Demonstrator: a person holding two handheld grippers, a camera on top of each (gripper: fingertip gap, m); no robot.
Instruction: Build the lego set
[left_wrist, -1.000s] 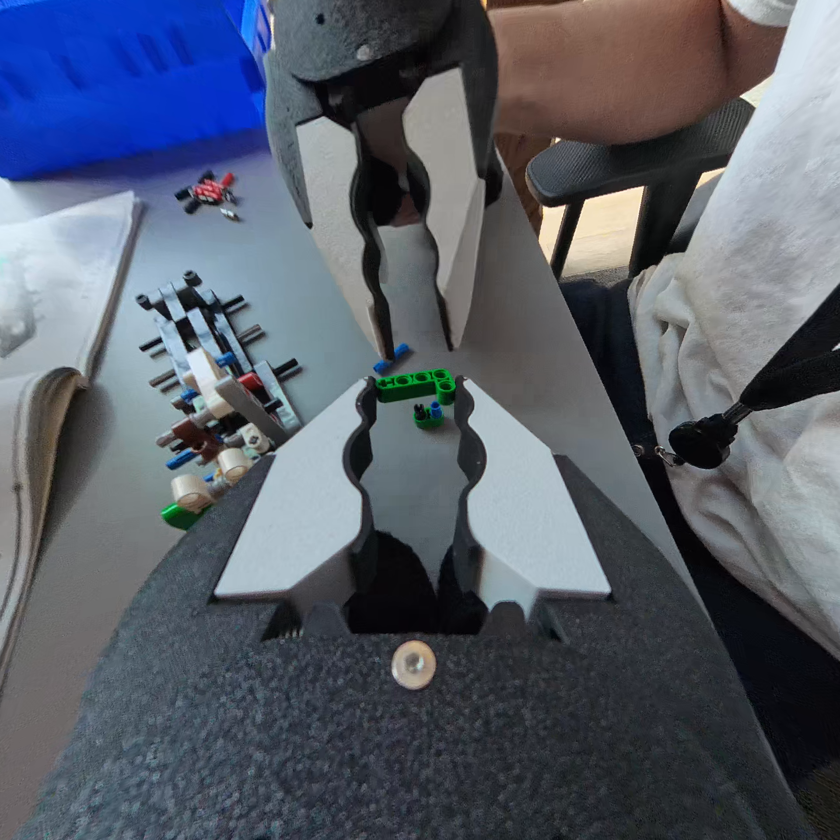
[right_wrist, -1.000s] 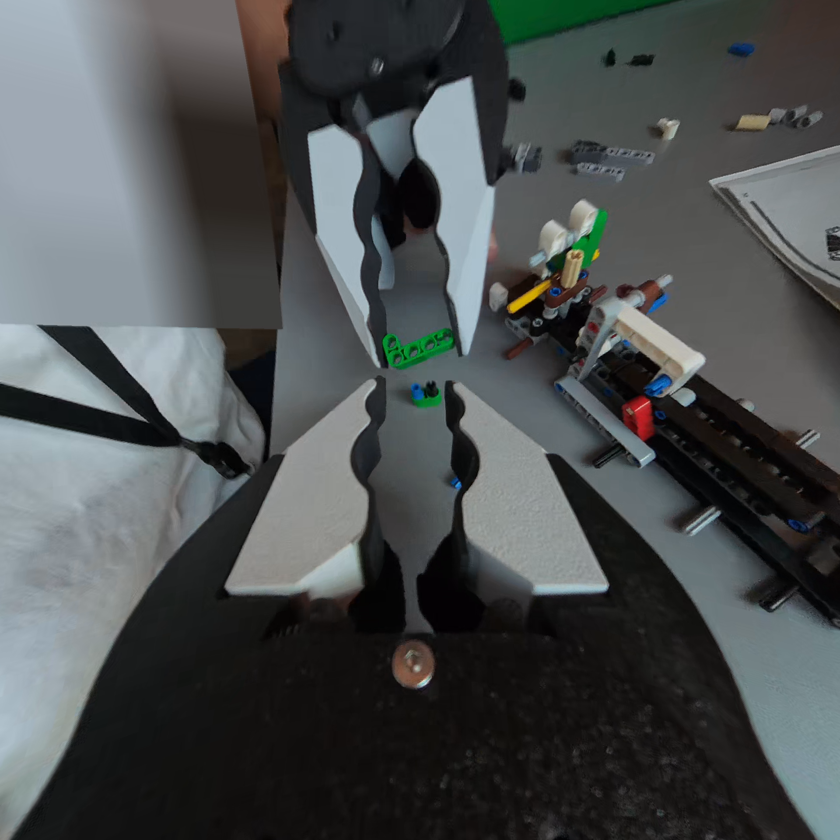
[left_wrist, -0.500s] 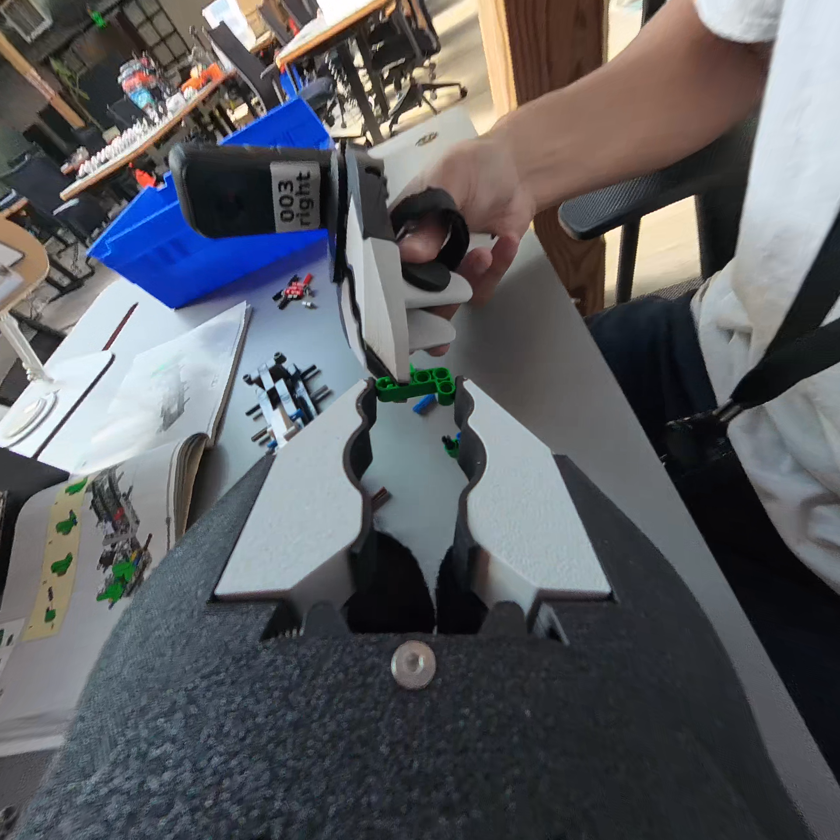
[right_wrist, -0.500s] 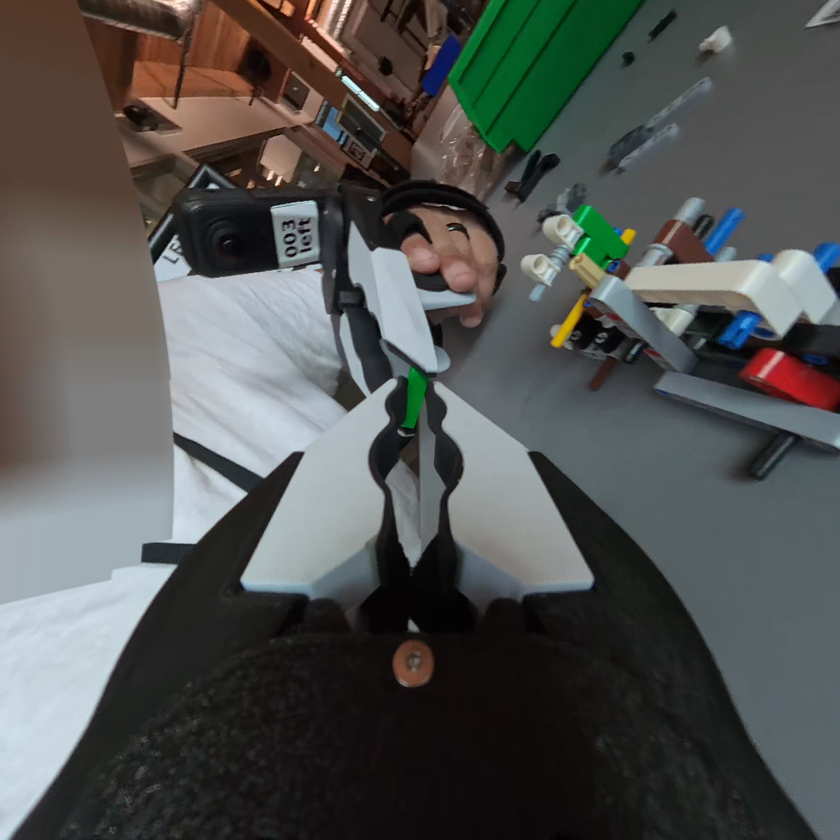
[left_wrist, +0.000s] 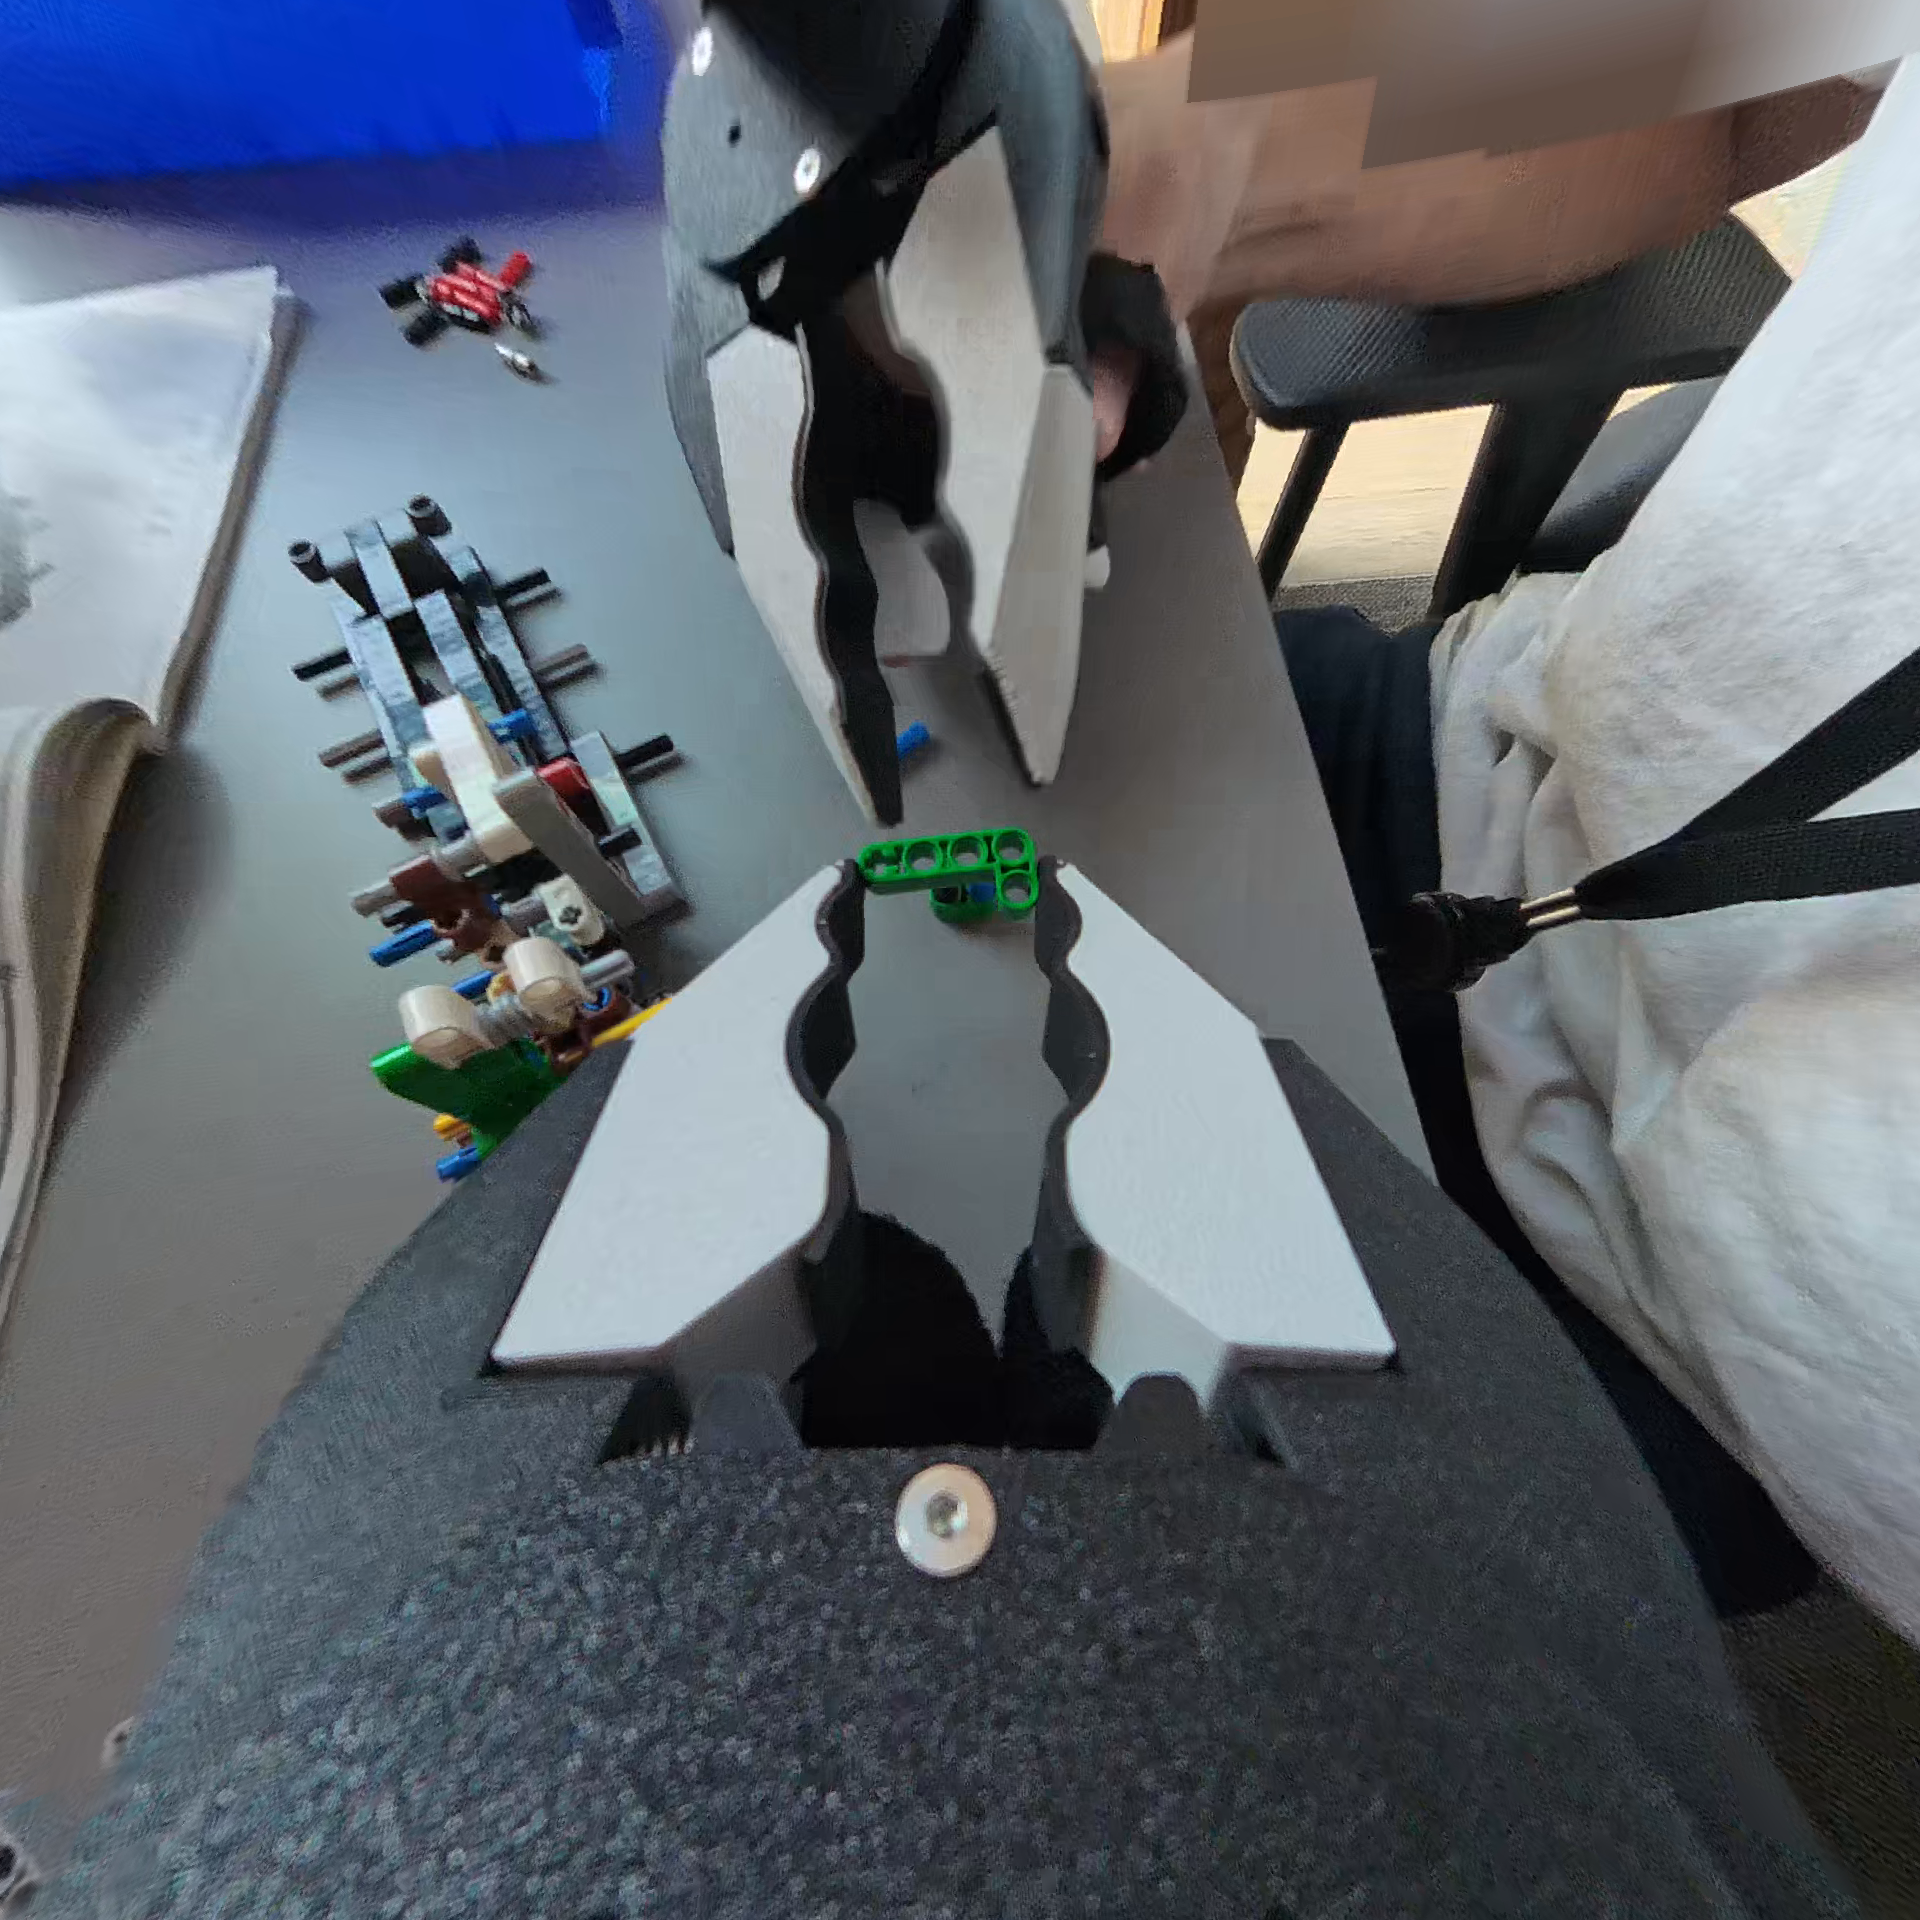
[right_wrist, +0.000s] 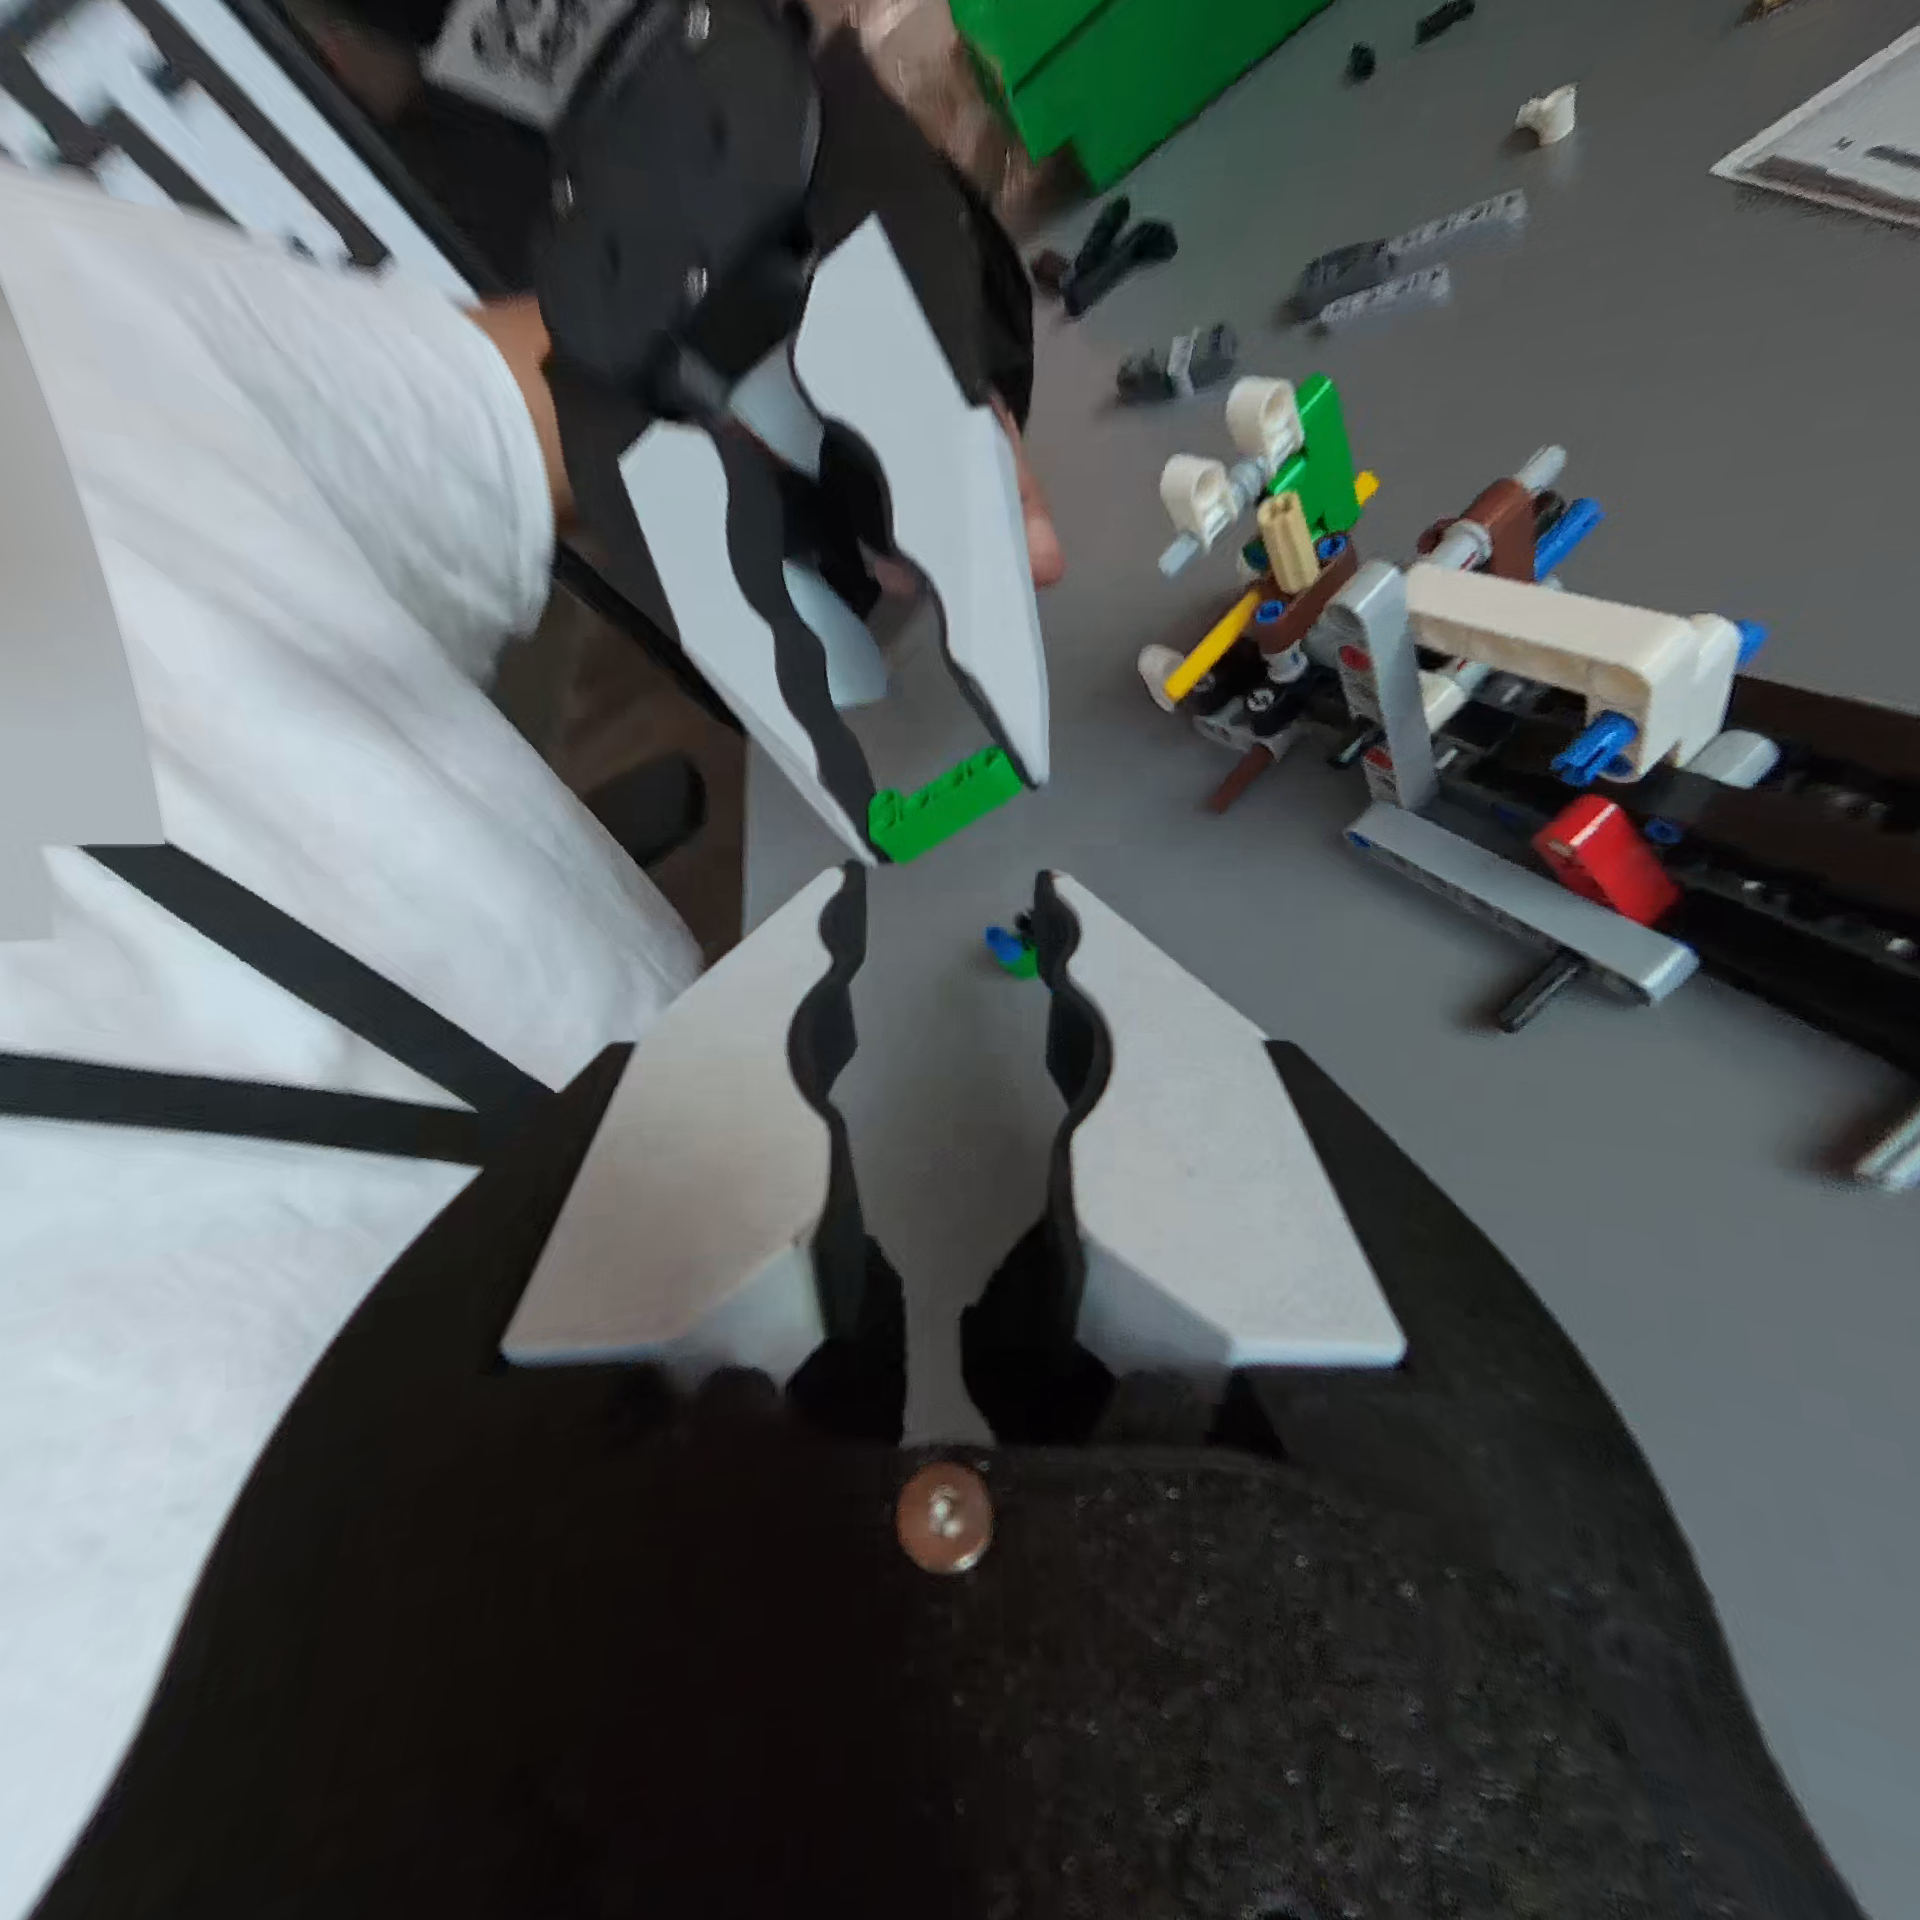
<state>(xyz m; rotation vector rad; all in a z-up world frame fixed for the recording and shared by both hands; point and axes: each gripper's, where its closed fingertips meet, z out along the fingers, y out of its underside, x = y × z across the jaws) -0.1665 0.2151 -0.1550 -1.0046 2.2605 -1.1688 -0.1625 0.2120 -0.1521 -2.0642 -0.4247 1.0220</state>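
My left gripper (left_wrist: 948, 868) is shut on a green L-shaped beam (left_wrist: 940, 857), held lengthwise between its fingertips just above the grey table. In the right wrist view the left gripper (right_wrist: 956, 805) holds the same beam (right_wrist: 940, 810). My right gripper (right_wrist: 948, 883) is open and empty, its tips a short way from the beam; it also shows in the left wrist view (left_wrist: 961, 784). A small green piece with a blue pin (right_wrist: 1016, 954) lies on the table by the right fingertip. The partly built model (left_wrist: 499, 790) (right_wrist: 1507, 665) lies beside both grippers.
An open instruction booklet (left_wrist: 104, 468) and a blue bin (left_wrist: 260, 83) are at the far left. A green bin (right_wrist: 1122, 73) and loose grey beams (right_wrist: 1392, 260) lie beyond the model. A loose blue pin (left_wrist: 912, 738) is nearby. The table edge, a chair (left_wrist: 1455, 343) and the person's body are close. My two grippers' fingertips are within a few centimetres of each other.
The right gripper, which was closed on the beam's end half a second ago, has opened and drawn back. The left gripper still holds the beam and has lowered toward the table.
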